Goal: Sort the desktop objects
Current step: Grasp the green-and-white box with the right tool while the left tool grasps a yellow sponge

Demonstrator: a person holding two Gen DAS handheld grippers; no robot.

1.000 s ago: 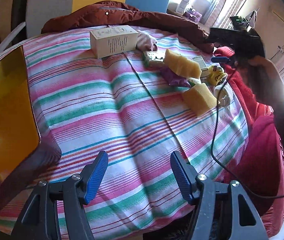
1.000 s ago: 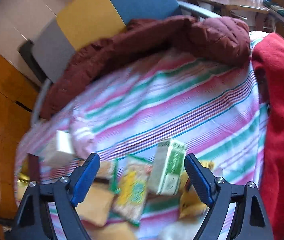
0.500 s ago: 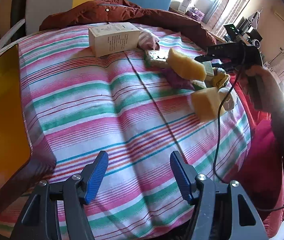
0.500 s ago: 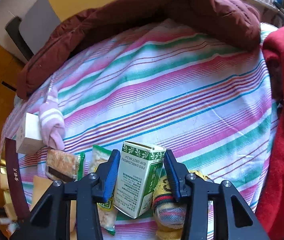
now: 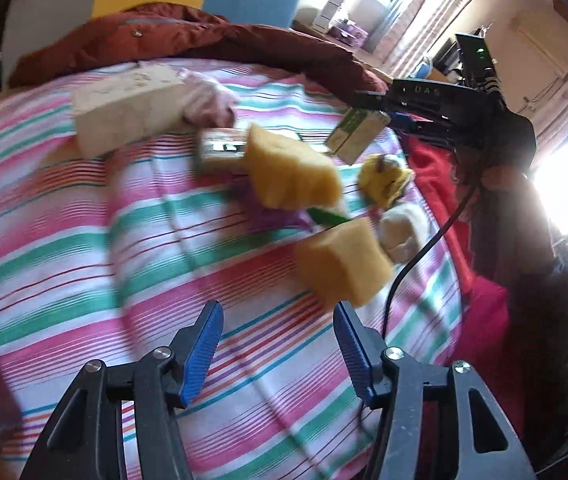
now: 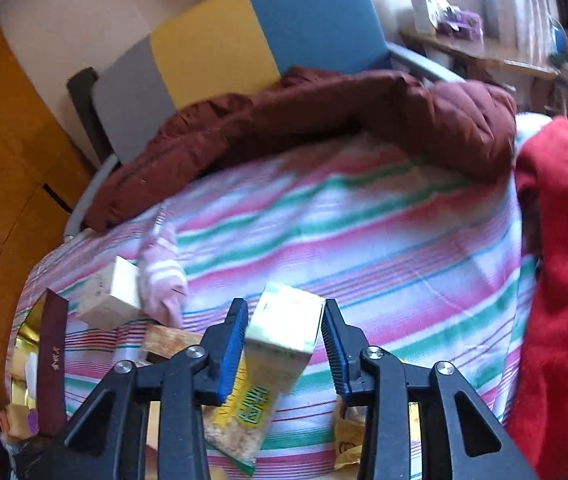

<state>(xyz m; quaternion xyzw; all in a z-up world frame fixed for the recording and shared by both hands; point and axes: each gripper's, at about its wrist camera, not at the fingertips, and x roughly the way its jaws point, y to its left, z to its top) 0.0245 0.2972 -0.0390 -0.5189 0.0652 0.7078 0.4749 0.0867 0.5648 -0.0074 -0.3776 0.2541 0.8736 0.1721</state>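
My right gripper (image 6: pixel 284 316) is closing on a green and white carton (image 6: pixel 284 328), which stands between its blue pads. In the left wrist view that carton (image 5: pixel 358 134) hangs clear of the striped bedspread (image 5: pixel 84 240), held at the tip of the right gripper (image 5: pixel 372 110). My left gripper (image 5: pixel 277 320) hovers low over the spread; its jaws are closing with nothing between them. Just beyond it lies a yellow sponge (image 5: pixel 340 264), with a second sponge (image 5: pixel 292 172) farther back. A white box (image 5: pixel 124 116), a pink sock (image 5: pixel 208 100) and a snack packet (image 6: pixel 244 408) lie nearby.
A maroon jacket (image 5: pixel 204 40) lines the far edge and a red blanket (image 6: pixel 564 280) the right side. A black cable (image 5: pixel 416 264) trails over the spread beside a dark sleeve (image 5: pixel 532 280). A yellow sock (image 5: pixel 384 176) lies by the sponges. A gold box with a dark lid (image 6: pixel 52 360) is at left.
The right gripper's jaws came in around the green carton and lifted it off the pile. The left gripper moved closer to the sponges and its jaws narrowed a little.
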